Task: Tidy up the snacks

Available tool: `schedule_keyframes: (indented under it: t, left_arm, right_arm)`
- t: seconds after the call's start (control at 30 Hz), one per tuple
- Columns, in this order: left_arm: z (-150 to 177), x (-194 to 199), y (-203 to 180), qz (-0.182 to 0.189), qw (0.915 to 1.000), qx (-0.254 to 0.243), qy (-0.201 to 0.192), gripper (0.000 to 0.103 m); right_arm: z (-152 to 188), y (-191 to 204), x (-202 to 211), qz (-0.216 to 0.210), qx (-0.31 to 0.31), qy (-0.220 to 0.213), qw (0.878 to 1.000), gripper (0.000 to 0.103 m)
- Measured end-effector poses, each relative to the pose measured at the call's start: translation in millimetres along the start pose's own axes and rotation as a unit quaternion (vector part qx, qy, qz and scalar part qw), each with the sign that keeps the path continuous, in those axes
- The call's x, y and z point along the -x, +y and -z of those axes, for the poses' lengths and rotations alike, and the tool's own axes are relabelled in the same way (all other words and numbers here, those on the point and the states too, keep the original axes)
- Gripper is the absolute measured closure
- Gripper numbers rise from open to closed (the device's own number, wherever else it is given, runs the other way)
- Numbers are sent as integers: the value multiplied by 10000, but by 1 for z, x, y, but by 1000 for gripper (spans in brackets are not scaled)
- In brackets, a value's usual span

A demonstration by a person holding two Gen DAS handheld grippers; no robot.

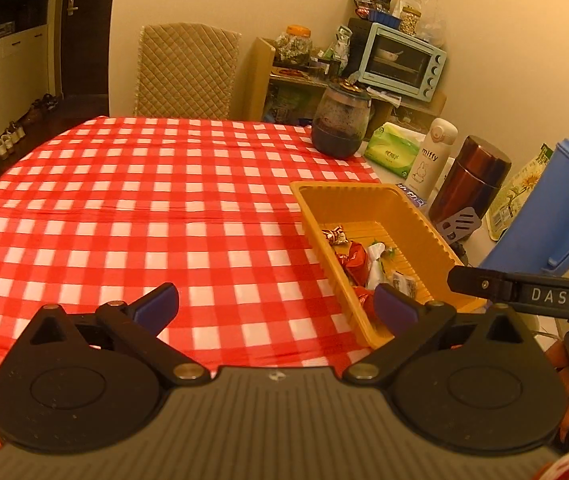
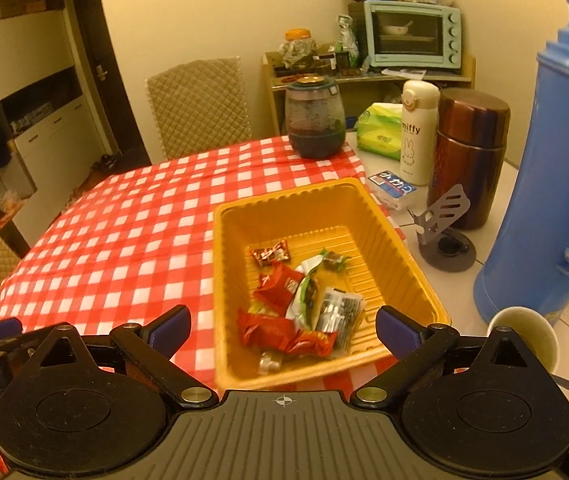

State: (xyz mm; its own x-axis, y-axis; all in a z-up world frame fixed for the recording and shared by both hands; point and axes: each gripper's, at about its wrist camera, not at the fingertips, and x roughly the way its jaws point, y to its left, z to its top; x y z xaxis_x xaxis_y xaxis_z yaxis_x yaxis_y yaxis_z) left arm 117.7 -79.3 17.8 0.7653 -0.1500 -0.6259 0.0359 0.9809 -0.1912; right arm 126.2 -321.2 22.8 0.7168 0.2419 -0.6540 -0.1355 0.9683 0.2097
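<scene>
Lengthwise, the yellow tray (image 2: 400, 264) of snacks (image 2: 300, 304) runs away; both grippers' jaws gape wide, empty.

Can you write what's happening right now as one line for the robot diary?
left gripper: open, empty | right gripper: open, empty | snacks: lying in yellow tray | tablecloth: no loose snacks seen

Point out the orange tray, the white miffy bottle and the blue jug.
orange tray (image 2: 284, 208): right wrist view, on its bare far wall.
white miffy bottle (image 2: 416, 136): right wrist view, on its printed body.
blue jug (image 2: 544, 184): right wrist view, on its side wall.
</scene>
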Motion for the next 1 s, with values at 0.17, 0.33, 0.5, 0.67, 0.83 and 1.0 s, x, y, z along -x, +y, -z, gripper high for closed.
schedule_keyframes:
  t: [0.17, 0.33, 0.5, 0.67, 0.83, 1.0]
  left_arm:
    - [7, 26, 11, -62, 10000, 63, -9, 0]
    - [14, 52, 18, -259, 9996, 53, -41, 0]
    - [21, 80, 22, -337, 9993, 146, -76, 0]
    - [25, 104, 26, -407, 9989, 177, -160, 0]
    - [26, 124, 28, -447, 9984, 189, -293, 0]
    - [34, 141, 27, -485, 9982, 169, -313, 0]
  right_arm:
    - [8, 16, 22, -125, -114, -25, 9999, 5]
    - [18, 30, 40, -202, -230, -55, 9995, 5]
    - [26, 46, 59, -192, -63, -89, 9998, 5]
    - [33, 58, 82, -128, 75, -214, 9997, 5]
    - [40, 66, 101, -53, 119, -270, 9996, 5]
    - [50, 74, 118, -44, 156, -289, 9994, 5]
